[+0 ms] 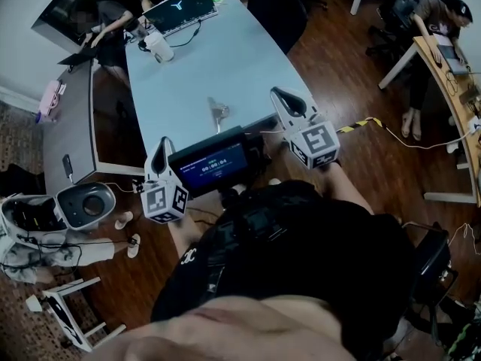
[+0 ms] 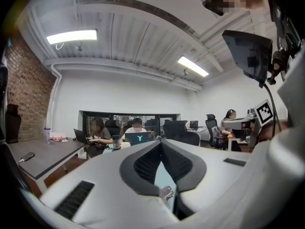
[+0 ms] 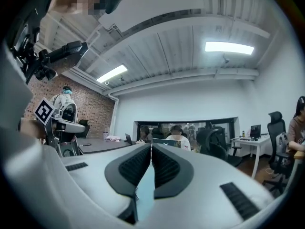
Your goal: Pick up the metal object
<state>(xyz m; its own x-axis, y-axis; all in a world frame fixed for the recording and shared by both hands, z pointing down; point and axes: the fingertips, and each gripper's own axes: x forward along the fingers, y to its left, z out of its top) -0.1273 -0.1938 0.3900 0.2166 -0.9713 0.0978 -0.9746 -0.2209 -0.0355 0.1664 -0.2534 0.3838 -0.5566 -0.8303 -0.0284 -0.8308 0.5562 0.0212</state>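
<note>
Grippers are both hovering by the near end of the light blue table (image 1: pixel 225 66), and neither is holding anything. The left gripper (image 1: pixel 162 150) is hanging at the near left with its jaws meeting at the tips, and the table is showing through the bowed slot between its pads. The right gripper (image 1: pixel 288 102) is sitting to the right and a little farther out, and its jaws are pressed together as well. The metal object (image 1: pixel 218 113) is lying on the table between the two grippers, apart from both, and is showing through that slot in the left gripper view. A laptop (image 1: pixel 180 7) and a white cup (image 1: pixel 159 47) are standing at the far end of the table. A dark screen (image 1: pixel 214 164) is glowing just on the near side of the metal object.
</note>
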